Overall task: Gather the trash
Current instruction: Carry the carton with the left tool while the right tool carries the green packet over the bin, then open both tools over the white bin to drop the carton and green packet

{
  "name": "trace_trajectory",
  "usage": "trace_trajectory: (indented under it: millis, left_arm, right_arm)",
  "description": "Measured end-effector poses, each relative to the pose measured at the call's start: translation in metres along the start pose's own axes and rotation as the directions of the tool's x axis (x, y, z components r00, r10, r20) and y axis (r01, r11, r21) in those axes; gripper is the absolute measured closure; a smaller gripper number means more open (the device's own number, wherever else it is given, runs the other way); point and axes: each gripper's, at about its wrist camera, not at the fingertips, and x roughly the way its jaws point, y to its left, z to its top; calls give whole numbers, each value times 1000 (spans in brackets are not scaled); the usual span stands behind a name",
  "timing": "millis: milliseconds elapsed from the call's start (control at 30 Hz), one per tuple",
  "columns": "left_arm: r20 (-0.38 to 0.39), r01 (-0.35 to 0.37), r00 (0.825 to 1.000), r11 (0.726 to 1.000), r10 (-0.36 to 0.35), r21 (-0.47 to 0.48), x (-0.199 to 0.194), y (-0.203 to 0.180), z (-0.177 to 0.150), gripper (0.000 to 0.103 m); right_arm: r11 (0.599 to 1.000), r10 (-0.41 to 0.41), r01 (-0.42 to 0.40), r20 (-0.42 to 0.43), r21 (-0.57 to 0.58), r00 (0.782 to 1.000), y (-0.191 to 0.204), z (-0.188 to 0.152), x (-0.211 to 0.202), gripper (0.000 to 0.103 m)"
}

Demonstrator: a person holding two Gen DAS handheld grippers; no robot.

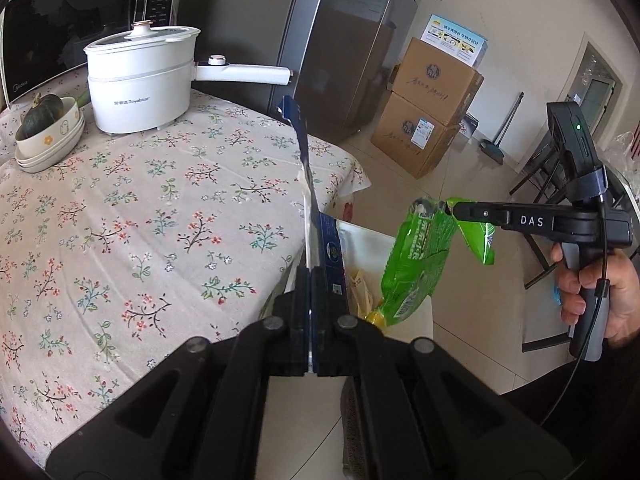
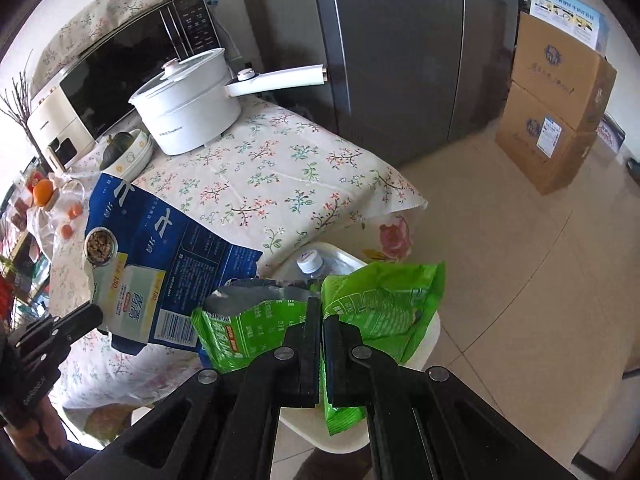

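My left gripper [image 1: 310,284] is shut on a flattened blue carton [image 1: 306,184], held edge-on above the table's right edge; the carton also shows in the right wrist view [image 2: 160,248]. My right gripper [image 2: 322,316] is shut on a crumpled green snack bag [image 2: 380,300], held over a white trash bin [image 2: 432,332] beside the table. In the left wrist view the right gripper [image 1: 450,210] holds the green bag [image 1: 420,256] above the bin [image 1: 372,240]. A plastic bottle [image 2: 310,262] and yellow wrappers [image 1: 362,292] lie in the bin.
The table has a floral cloth [image 1: 140,220]. A white electric pot [image 1: 140,76], stacked bowls with a squash [image 1: 44,128] and a microwave [image 2: 132,64] stand at the back. A grey fridge [image 2: 400,48] and cardboard boxes [image 1: 428,116] stand on the tiled floor.
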Motion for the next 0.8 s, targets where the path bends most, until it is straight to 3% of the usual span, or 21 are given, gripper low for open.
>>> trace_trajectory:
  millis: [267,333,400,467,533,667,800]
  left_arm:
    - [-72,-4,997,999,7,48,45,-12,-12,101]
    - [-86,-37,995,998,42,55,51,-11,-14,93]
    - [-98,-68,992,996,74,61,54,-10,-15,61]
    - [-87,-83,992,995,88,60,50,-8,-15,51]
    - [-96,-88,991,995,93,57,47,-6,-15,48]
    - [-101,-115,988,992,120,51,41,-1,-17,32]
    - [-97,-149,983,987,154,60,32,2,-18,23]
  right_arm:
    - [999,-21,21,-17,28,1000,-19,-4,3,101]
    - [999,-28,28,-23,29,999,-21,-5,5,101]
    - [999,-34,35,-29,31,999,-24,-6,7,101]
    - [999,-37,38,-34,33,999,-28,-7,8,101]
    - [998,-39,41,-37,37,999,-31,-8,9,101]
    - [998,-38,40,-43,42,998,-33,-8,11,101]
    - [998,-31,33,-55,45,998,-30,-8,14,101]
